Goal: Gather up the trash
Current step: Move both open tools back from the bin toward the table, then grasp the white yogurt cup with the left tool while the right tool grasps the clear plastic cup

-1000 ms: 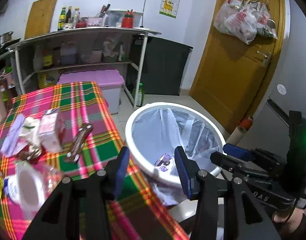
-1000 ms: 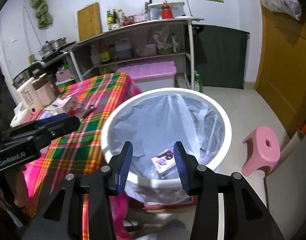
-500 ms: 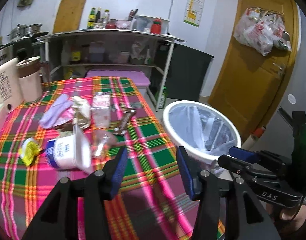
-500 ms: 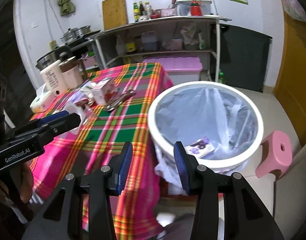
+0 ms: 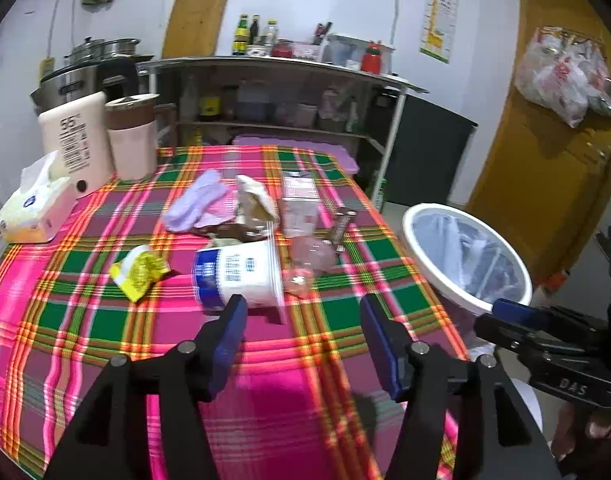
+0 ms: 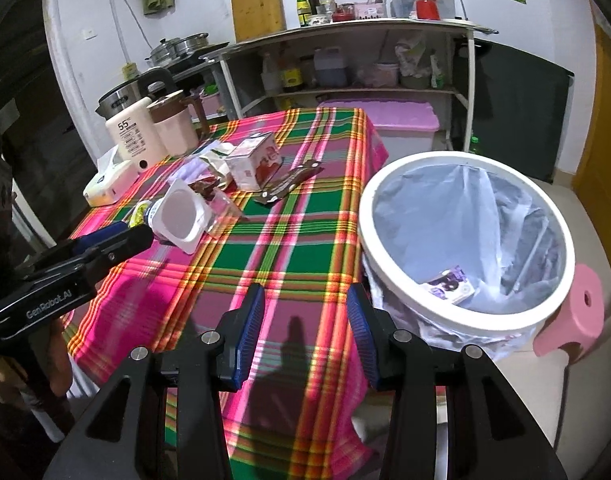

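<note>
Trash lies on the plaid tablecloth (image 5: 105,320): a white yogurt cup (image 5: 239,272) on its side, a yellow wrapper (image 5: 137,270), a clear plastic cup (image 5: 309,258), a pink carton (image 5: 299,204), a brown wrapper (image 5: 342,224) and purple cloth (image 5: 197,202). My left gripper (image 5: 303,344) is open and empty, just short of the yogurt cup. My right gripper (image 6: 303,332) is open and empty over the table's near edge, left of the white bin (image 6: 465,236). A purple packet (image 6: 451,284) lies in the bin. The bin also shows in the left wrist view (image 5: 465,256).
A tissue box (image 5: 33,204), a cream bottle (image 5: 79,140) and a brown-lidded jug (image 5: 131,136) stand at the table's far left. A pink stool (image 6: 573,316) sits right of the bin. Shelves (image 6: 365,60) and a yellow door (image 5: 545,152) stand behind.
Both grippers have swung left from above the bin to over the table. The left one now faces the yogurt cup. Both stayed open.
</note>
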Demonstrator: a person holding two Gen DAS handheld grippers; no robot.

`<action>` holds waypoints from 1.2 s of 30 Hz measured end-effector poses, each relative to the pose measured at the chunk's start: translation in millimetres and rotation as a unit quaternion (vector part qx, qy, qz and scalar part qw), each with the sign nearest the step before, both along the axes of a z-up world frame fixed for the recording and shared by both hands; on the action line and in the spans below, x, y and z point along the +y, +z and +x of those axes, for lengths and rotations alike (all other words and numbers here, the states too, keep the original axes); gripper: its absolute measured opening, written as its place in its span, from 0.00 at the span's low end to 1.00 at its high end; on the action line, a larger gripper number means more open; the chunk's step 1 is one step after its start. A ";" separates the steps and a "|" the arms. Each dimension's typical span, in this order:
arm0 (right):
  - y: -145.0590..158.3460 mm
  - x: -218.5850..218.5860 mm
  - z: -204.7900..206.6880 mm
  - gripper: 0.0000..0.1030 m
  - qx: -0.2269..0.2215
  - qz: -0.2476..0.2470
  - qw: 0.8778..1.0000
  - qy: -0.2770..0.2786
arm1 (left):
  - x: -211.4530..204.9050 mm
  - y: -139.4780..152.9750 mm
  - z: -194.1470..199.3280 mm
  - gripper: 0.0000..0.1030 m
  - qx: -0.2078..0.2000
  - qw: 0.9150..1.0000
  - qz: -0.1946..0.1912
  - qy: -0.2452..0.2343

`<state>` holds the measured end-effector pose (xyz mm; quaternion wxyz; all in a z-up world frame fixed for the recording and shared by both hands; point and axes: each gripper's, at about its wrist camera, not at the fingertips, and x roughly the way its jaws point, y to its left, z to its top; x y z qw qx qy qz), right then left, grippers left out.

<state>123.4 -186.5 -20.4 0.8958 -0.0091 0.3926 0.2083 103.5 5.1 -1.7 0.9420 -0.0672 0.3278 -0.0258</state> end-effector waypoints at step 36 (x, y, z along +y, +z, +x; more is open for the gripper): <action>-22.6 87.3 59.3 0.43 0.043 0.006 0.998 0.056 | 65.4 -17.0 21.4 0.62 0.009 0.999 -0.015 0.048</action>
